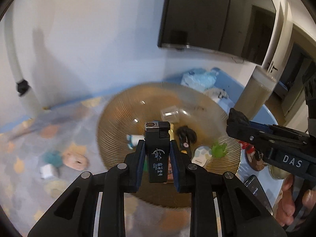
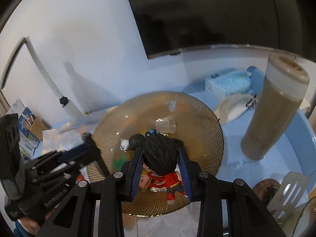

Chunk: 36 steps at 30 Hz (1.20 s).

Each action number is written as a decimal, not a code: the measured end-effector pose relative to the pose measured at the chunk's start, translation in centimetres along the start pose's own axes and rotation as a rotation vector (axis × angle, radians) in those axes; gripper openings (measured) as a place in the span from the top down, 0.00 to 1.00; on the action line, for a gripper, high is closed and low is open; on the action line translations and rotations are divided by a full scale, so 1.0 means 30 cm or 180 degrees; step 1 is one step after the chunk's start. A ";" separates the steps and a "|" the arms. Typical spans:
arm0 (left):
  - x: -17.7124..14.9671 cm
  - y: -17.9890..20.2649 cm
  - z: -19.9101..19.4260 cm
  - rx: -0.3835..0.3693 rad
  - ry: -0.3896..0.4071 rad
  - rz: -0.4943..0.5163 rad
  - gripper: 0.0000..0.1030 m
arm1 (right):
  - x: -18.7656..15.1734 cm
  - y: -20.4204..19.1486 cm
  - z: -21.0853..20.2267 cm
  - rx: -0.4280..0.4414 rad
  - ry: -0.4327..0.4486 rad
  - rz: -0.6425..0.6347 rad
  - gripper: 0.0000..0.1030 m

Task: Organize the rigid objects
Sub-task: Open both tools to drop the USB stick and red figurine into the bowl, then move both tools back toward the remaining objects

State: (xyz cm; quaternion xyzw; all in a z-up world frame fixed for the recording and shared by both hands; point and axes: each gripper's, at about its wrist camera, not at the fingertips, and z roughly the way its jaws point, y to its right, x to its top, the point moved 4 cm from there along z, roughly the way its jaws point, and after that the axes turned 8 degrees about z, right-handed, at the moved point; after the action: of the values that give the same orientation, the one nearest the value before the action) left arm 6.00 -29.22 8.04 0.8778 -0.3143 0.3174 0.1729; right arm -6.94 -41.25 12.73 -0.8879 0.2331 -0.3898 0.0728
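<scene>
My left gripper (image 1: 157,151) is shut on a black lighter (image 1: 157,154) and holds it upright above the ribbed amber glass plate (image 1: 118,106). My right gripper (image 2: 161,161) is shut on a black-haired figurine in red clothes (image 2: 161,156), above the same plate (image 2: 205,122). In the plate lie a clear small cup (image 1: 170,116), a white-and-blue toy (image 1: 134,140), a black-haired figure (image 1: 186,134), a green piece (image 1: 218,149) and a white card (image 1: 200,155). The right gripper shows at the right of the left wrist view (image 1: 235,118); the left gripper shows at the left of the right wrist view (image 2: 87,138).
A tall brown-filled cylinder jar (image 2: 276,108) stands right of the plate. A tissue pack (image 2: 227,85) and a white cloth (image 2: 235,106) lie behind it. A wooden round piece (image 1: 76,159), a teal object (image 1: 52,158) and a white cube (image 1: 46,171) lie left on the patterned cloth. A metal spatula (image 2: 290,189) is at lower right.
</scene>
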 end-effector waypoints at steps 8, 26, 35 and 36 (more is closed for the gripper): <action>-0.052 -0.075 -0.192 0.0313 0.0483 -0.0056 0.33 | -0.037 0.000 -0.051 0.0074 0.0058 0.0082 0.56; -0.617 -0.608 -0.472 0.1285 0.0095 -0.1059 0.33 | -0.521 -0.576 0.010 0.0843 -0.0065 -0.1313 0.16; -0.744 -0.633 -0.391 0.1242 -0.0063 -0.1112 0.33 | -0.626 -0.531 0.189 0.0706 -0.0439 -0.1248 0.16; -0.744 -0.632 -0.391 0.1258 -0.0070 -0.1105 0.33 | -0.622 -0.530 0.198 0.0714 -0.0460 -0.1211 0.16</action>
State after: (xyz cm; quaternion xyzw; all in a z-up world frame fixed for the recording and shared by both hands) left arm -0.12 0.62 -0.13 0.9387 -0.0928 0.3287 0.0466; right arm -7.92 -18.77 1.32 -0.9278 0.0109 -0.3554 0.1128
